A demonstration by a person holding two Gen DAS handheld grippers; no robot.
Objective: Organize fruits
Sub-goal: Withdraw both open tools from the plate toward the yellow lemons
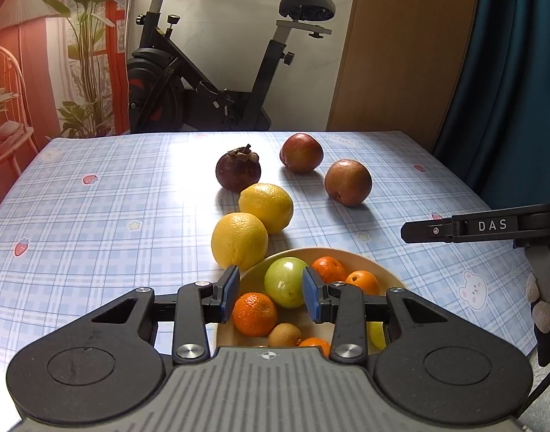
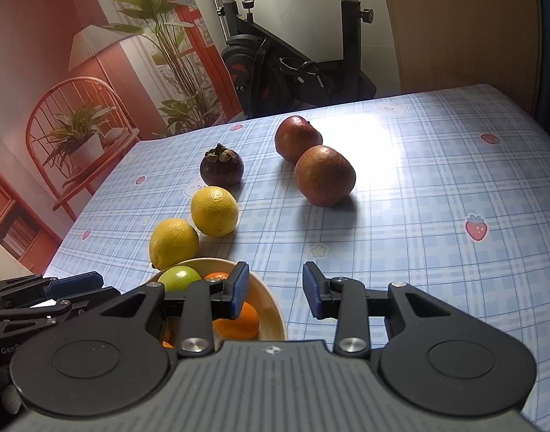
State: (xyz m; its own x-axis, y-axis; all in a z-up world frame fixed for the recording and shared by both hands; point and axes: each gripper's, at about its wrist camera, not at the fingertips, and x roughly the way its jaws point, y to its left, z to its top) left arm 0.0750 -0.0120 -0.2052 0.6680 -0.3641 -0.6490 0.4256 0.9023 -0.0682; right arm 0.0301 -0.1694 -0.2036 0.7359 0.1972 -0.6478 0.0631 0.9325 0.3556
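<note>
A cream bowl (image 1: 368, 257) (image 2: 271, 309) holds a green apple (image 1: 285, 280) (image 2: 179, 278), several tangerines (image 1: 255, 313) and a small brown fruit (image 1: 284, 334). On the table lie two lemons (image 1: 239, 239) (image 1: 266, 207) (image 2: 173, 243) (image 2: 214, 210), a dark mangosteen (image 1: 238, 168) (image 2: 221, 165) and two red apples (image 1: 301, 152) (image 1: 348, 181) (image 2: 297, 137) (image 2: 324, 174). My left gripper (image 1: 269, 293) is open above the bowl, its pads either side of the green apple. My right gripper (image 2: 276, 293) is open and empty just right of the bowl; it also shows in the left wrist view (image 1: 404, 232).
The table (image 2: 437, 187) has a blue checked cloth. An exercise bike (image 1: 217, 72) stands behind its far edge, a wooden panel (image 1: 408, 46) at the back right and a dark curtain (image 1: 509, 90) on the right.
</note>
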